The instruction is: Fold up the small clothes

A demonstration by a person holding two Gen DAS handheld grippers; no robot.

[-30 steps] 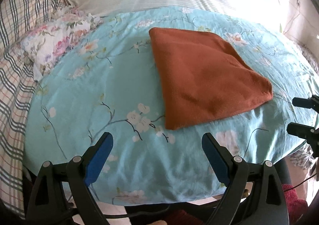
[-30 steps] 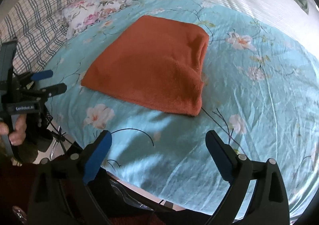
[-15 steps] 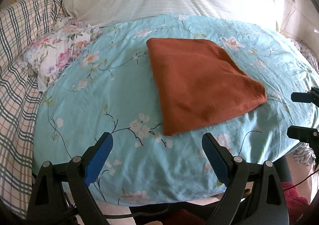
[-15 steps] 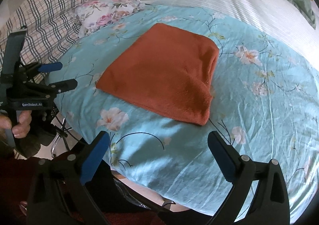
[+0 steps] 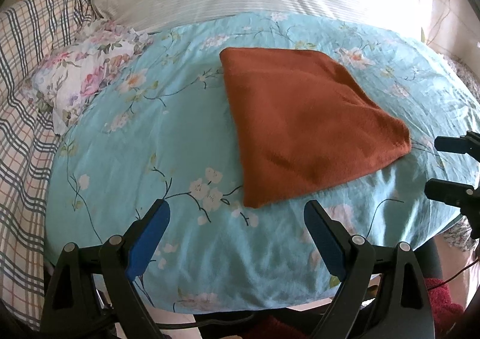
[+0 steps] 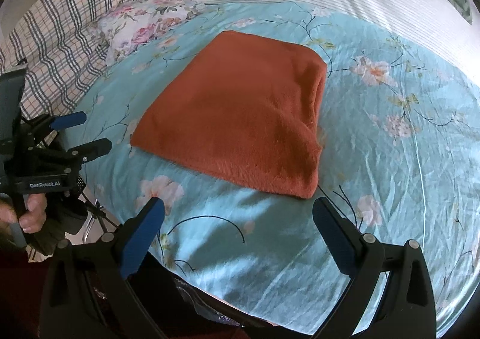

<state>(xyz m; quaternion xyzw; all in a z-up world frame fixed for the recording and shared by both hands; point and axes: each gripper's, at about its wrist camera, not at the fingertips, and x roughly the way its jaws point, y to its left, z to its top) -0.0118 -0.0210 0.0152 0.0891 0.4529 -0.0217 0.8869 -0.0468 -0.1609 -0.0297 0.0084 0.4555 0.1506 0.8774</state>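
The bed's floral turquoise sheet (image 5: 144, 140) fills both views, and the rust-orange folded cloth (image 5: 300, 128) lies flat at its centre, ahead of both tools and touching neither. It looks already folded, layered edges at right in the right view. The left gripper (image 5: 237, 234) and right gripper (image 6: 238, 229) both gape wide, holding nothing; the right's sits nearer a corner.
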